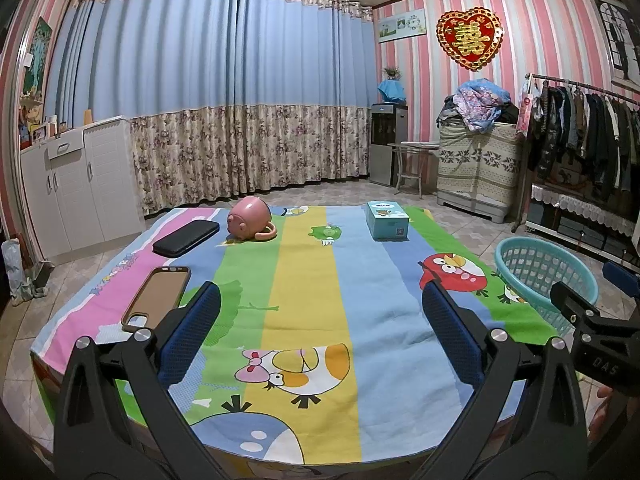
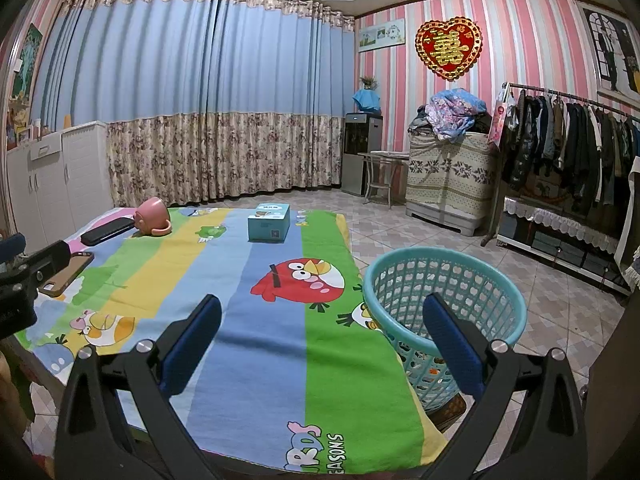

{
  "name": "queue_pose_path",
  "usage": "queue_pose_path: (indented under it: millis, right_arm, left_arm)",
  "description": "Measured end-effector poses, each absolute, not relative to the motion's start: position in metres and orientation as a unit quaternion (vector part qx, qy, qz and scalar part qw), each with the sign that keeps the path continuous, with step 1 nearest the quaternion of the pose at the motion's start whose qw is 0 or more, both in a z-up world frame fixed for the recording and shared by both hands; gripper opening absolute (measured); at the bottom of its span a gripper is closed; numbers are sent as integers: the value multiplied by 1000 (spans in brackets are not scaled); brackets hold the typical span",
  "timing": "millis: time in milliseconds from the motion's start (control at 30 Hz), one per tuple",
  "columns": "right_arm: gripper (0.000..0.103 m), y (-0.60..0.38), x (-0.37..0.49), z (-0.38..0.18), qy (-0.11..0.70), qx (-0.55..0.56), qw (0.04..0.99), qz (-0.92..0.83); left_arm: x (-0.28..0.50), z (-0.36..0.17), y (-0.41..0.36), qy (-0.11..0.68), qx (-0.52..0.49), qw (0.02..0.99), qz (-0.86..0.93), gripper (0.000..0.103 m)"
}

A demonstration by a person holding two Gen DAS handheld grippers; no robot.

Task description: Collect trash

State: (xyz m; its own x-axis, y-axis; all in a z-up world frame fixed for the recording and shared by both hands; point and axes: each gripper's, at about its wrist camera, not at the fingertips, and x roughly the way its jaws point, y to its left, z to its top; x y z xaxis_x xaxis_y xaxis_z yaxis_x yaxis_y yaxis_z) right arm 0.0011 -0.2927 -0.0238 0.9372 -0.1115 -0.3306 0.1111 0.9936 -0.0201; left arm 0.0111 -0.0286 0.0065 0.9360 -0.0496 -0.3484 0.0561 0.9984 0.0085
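A teal plastic basket (image 2: 444,304) stands at the table's right edge; something small lies in its bottom. It also shows in the left wrist view (image 1: 540,276). On the cartoon cloth lie a pink mug on its side (image 1: 250,218), a teal box (image 1: 387,219), a black case (image 1: 186,238) and a brown phone case (image 1: 158,298). My left gripper (image 1: 320,320) is open and empty above the near middle of the table. My right gripper (image 2: 320,320) is open and empty, its right finger in front of the basket.
The table (image 1: 280,320) carries a striped cartoon cloth. A white cabinet (image 1: 68,184) stands at the left, a clothes rack (image 2: 568,148) at the right, and a water dispenser (image 2: 360,152) and a covered chest by the far wall. The floor is tiled.
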Motion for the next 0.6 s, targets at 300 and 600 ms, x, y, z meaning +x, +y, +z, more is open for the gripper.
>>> queue_pose_path:
  millis: [300, 600]
  right_arm:
    - [98, -292, 1, -24, 168, 0, 984, -56]
    - [98, -294, 1, -24, 168, 0, 984, -56]
  left_arm:
    - [11, 6, -28, 175, 10, 984, -26, 98]
    - [12, 6, -27, 177, 11, 984, -28, 98]
